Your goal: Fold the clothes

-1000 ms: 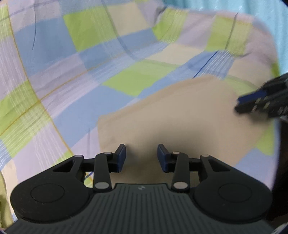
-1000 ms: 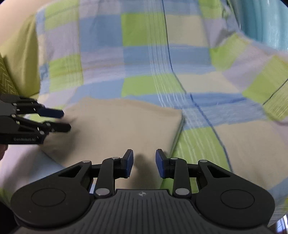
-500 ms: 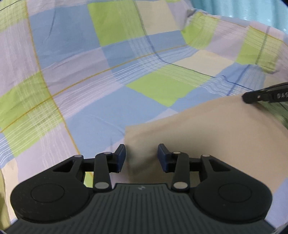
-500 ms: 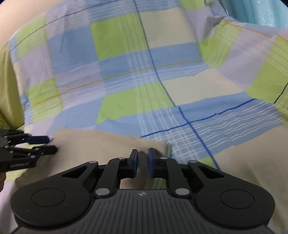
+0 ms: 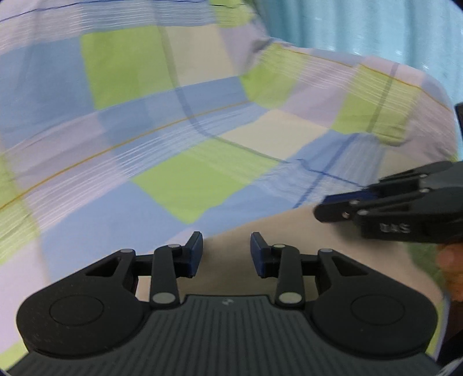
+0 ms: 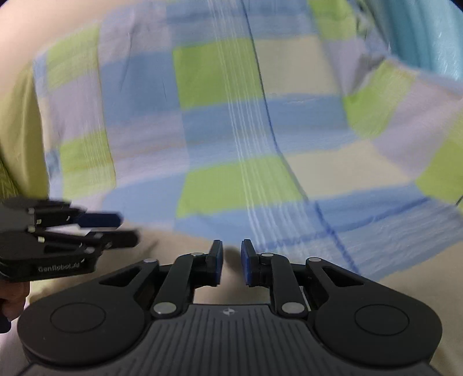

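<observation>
Two grippers hang low over one beige folded garment that lies flat on a bed sheet checked in blue, green, lilac and cream. In the left wrist view the left gripper sits above the garment's left edge: that edge runs up and to the right just past the left fingertip, so the beige cloth fills the gap and lies under the right finger. Its jaws stand apart and are closing, with no cloth pinched between the pads. The right gripper comes in from the right of that view, above the garment's far edge, with part of a hand behind it.

In the right wrist view the right gripper hovers over the garment's far edge, where beige meets the sheet's blue squares. Its jaws show a narrow gap and are opening, with nothing gripped. The left gripper reaches in from the left, over the garment's left part. A pale blue curtain hangs beyond the sheet's far edge. Both views are blurred.
</observation>
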{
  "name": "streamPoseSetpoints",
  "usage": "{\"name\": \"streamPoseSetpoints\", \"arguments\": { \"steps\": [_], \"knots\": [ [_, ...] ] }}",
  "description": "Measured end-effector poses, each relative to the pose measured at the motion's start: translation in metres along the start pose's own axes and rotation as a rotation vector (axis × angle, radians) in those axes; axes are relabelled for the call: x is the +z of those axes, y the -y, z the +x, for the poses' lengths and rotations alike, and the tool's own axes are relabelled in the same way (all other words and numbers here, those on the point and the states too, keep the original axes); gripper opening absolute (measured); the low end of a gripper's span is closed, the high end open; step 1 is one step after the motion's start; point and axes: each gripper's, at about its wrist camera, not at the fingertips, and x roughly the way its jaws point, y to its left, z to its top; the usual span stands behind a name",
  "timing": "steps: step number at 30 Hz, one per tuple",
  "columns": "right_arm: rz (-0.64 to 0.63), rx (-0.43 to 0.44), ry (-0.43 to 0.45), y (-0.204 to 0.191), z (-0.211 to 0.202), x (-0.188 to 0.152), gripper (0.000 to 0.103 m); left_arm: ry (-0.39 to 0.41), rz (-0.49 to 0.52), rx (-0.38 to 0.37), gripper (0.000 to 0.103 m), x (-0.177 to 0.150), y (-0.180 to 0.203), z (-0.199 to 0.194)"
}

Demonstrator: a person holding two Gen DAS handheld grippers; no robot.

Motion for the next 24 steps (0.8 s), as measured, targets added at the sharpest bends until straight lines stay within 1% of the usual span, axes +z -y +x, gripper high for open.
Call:
{"name": "streamPoseSetpoints", "arguments": {
  "steps": [1, 3, 4, 5, 6, 7, 9, 11, 13, 15, 16, 17, 18, 19, 20, 21, 22, 24],
  "knots": [
    [0.008, -0.027, -0.007, 0.003, 0.002, -0.002, 0.009, -0.003, 0.01, -0.006, 0.031, 0.003, 0.006, 0.003],
    [0.022, -0.093, 0.011, 0.012, -0.001, -0.002, 0.0, -0.003, 0.019, -0.03, 0.032, 0.008, 0.016, 0.01],
    [0.03, -0.113, 0.025, 0.015, -0.005, -0.001, 0.003, -0.001, 0.024, -0.038, 0.032, 0.008, 0.019, 0.013],
    [0.038, -0.123, 0.041, 0.018, -0.009, -0.001, 0.011, -0.008, 0.041, -0.025, 0.032, 0.007, 0.024, 0.017],
    [0.039, -0.111, 0.047, 0.019, -0.011, -0.001, 0.017, -0.024, 0.057, -0.007, 0.032, 0.006, 0.025, 0.023],
    [0.036, -0.083, 0.046, 0.018, -0.011, -0.001, 0.017, -0.042, 0.069, 0.025, 0.032, 0.005, 0.024, 0.028],
    [0.024, -0.029, 0.038, 0.016, -0.008, -0.002, 0.018, -0.05, 0.056, 0.068, 0.034, 0.002, 0.015, 0.033],
    [-0.008, 0.011, 0.003, 0.011, 0.0, -0.003, 0.019, -0.065, -0.004, 0.103, 0.036, -0.002, -0.007, 0.032],
    [-0.049, -0.003, -0.016, 0.007, 0.004, -0.003, 0.019, -0.072, -0.056, 0.112, 0.04, -0.007, -0.027, 0.027],
    [-0.064, -0.029, -0.009, 0.006, 0.003, -0.002, 0.015, -0.077, -0.051, 0.165, 0.04, -0.014, -0.04, 0.02],
    [-0.058, -0.046, -0.004, 0.007, 0.001, -0.001, 0.015, -0.067, -0.06, 0.173, 0.039, -0.017, -0.046, 0.015],
    [-0.049, -0.067, 0.001, 0.009, 0.0, -0.001, 0.015, -0.056, -0.069, 0.18, 0.037, -0.019, -0.053, 0.009],
    [-0.038, -0.091, 0.006, 0.012, -0.001, 0.0, 0.015, -0.056, -0.077, 0.214, 0.025, -0.021, -0.058, 0.005],
    [-0.026, -0.114, 0.011, 0.015, -0.002, 0.0, 0.019, -0.053, -0.071, 0.247, 0.024, -0.023, -0.062, -0.002],
    [-0.032, -0.13, 0.021, 0.014, -0.006, 0.0, 0.021, -0.034, -0.066, 0.26, 0.024, -0.026, -0.066, -0.01],
    [-0.05, -0.14, 0.036, 0.011, -0.012, -0.001, 0.021, -0.013, -0.071, 0.264, 0.024, -0.027, -0.069, -0.02],
    [-0.068, -0.13, 0.05, 0.006, -0.018, -0.002, 0.022, 0.004, -0.08, 0.253, 0.024, -0.029, -0.071, -0.03],
    [-0.106, -0.082, 0.076, -0.008, -0.032, -0.006, 0.021, 0.02, -0.073, 0.192, 0.025, -0.032, -0.066, -0.042]
  ]
}}
